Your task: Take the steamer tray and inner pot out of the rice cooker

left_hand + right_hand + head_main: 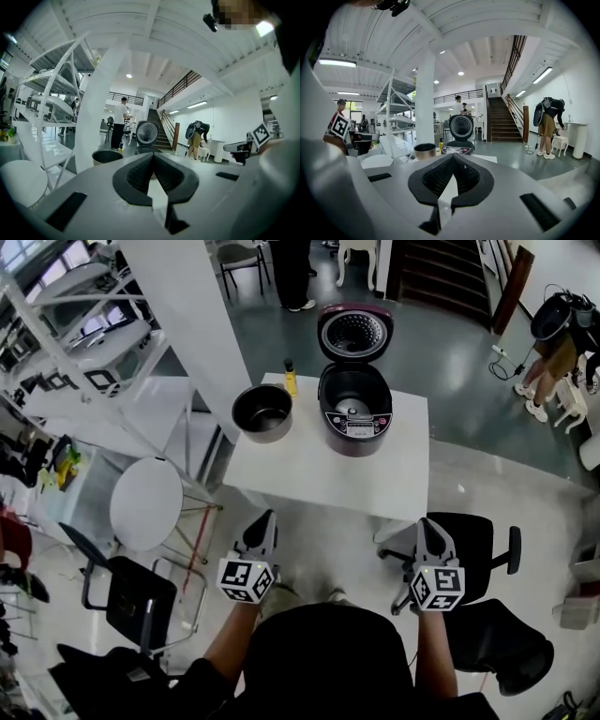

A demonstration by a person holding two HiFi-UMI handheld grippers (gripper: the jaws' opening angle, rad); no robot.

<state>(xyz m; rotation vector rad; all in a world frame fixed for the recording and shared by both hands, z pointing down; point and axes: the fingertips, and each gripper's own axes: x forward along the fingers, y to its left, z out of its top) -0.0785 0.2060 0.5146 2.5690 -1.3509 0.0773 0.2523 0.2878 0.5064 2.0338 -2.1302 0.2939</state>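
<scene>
Left gripper (266, 517) and right gripper (427, 523) both have their jaws pressed together with nothing between them. They are held side by side in front of the person, short of the near edge of the white surface (394, 479). On that surface the rice cooker (354, 407) stands toward the far side with its lid raised. Near it, on its left, sits the inner pot (262, 413), upright and not touching the cooker. A small yellow bottle (291, 381) stands just behind the pot.
</scene>
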